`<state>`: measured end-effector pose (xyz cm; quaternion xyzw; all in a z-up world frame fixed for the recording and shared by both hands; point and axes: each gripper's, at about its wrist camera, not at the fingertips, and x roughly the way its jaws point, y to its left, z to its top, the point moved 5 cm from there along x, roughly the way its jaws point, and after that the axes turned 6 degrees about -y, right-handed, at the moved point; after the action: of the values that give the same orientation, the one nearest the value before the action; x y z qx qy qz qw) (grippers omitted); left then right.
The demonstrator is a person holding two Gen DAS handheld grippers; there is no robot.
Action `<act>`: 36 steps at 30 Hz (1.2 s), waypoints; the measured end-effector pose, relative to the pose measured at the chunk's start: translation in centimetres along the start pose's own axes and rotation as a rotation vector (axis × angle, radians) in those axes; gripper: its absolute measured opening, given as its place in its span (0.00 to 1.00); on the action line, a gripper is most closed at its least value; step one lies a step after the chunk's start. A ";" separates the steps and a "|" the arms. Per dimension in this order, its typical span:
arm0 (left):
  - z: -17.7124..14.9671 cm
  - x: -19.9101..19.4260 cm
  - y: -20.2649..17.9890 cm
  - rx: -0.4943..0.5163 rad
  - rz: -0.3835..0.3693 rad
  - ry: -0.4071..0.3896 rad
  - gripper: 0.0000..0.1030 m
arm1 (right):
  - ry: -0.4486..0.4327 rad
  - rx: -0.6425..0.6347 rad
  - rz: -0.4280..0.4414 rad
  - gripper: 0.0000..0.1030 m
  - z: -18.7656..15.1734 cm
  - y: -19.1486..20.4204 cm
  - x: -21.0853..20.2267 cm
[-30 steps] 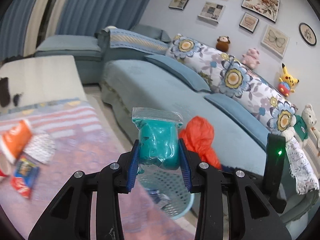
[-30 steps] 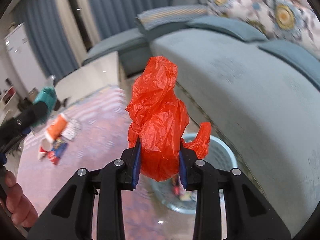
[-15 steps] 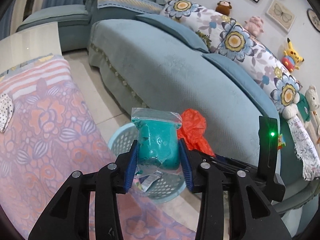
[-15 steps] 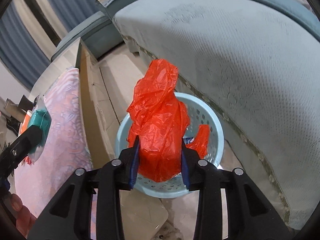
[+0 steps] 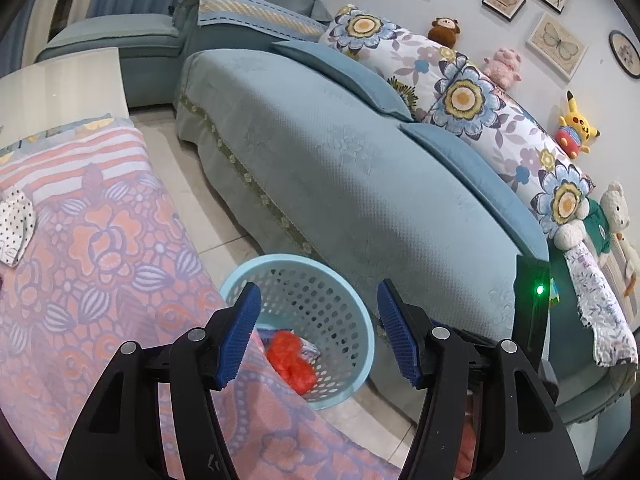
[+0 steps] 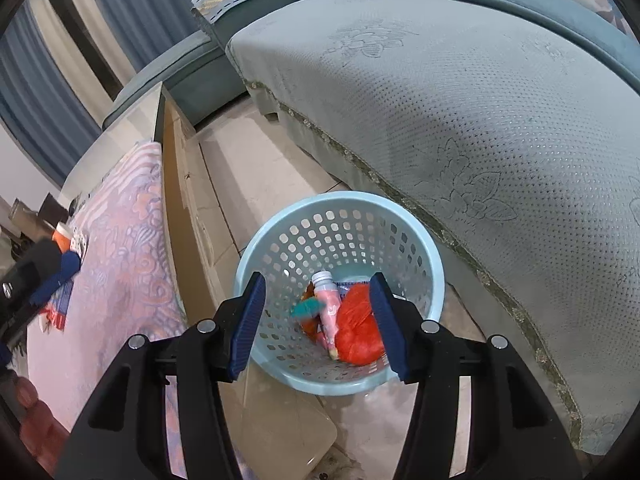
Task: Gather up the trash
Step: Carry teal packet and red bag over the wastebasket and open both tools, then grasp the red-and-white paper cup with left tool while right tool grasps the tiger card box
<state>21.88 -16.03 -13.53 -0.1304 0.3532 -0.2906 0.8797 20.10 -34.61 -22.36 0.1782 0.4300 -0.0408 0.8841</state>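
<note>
A light blue perforated basket (image 6: 432,276) stands on the floor between the table and the sofa; it also shows in the left wrist view (image 5: 360,320). Inside lie the red plastic bag (image 6: 358,332), a pink bottle (image 6: 330,308) and the teal bag (image 6: 306,309), blurred. The red bag also shows in the left wrist view (image 5: 292,364). My left gripper (image 5: 318,336) is open and empty above the table edge and basket. My right gripper (image 6: 318,324) is open and empty right above the basket.
The table with a pink floral cloth (image 5: 100,264) is at the left. On it lie a dotted wrapper (image 5: 16,224) and more trash (image 6: 64,240). The blue sofa (image 5: 360,184) runs along the right, close to the basket.
Both grippers have opened. The teal bag and the red bag have dropped out of them into the basket.
</note>
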 end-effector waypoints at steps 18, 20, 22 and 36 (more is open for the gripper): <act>4.0 -12.4 7.2 -0.059 0.213 -0.189 0.58 | -0.135 -0.216 0.234 0.49 1.1 16.9 -4.8; 3.9 -14.6 10.1 -0.070 0.314 -0.210 0.61 | -0.126 -0.240 0.267 0.49 0.5 19.3 -4.5; 3.8 -16.7 13.2 -0.076 0.428 -0.231 0.63 | -0.118 -0.271 0.287 0.49 -0.3 21.7 -4.1; 1.7 -19.9 28.5 -0.168 0.721 -0.161 0.64 | 0.014 -0.575 0.391 0.58 -9.3 37.3 2.5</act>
<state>23.46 18.74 -13.84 -0.0917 0.3289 0.0788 0.9366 23.17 3.68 -19.10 0.0009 0.3876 0.2533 0.8864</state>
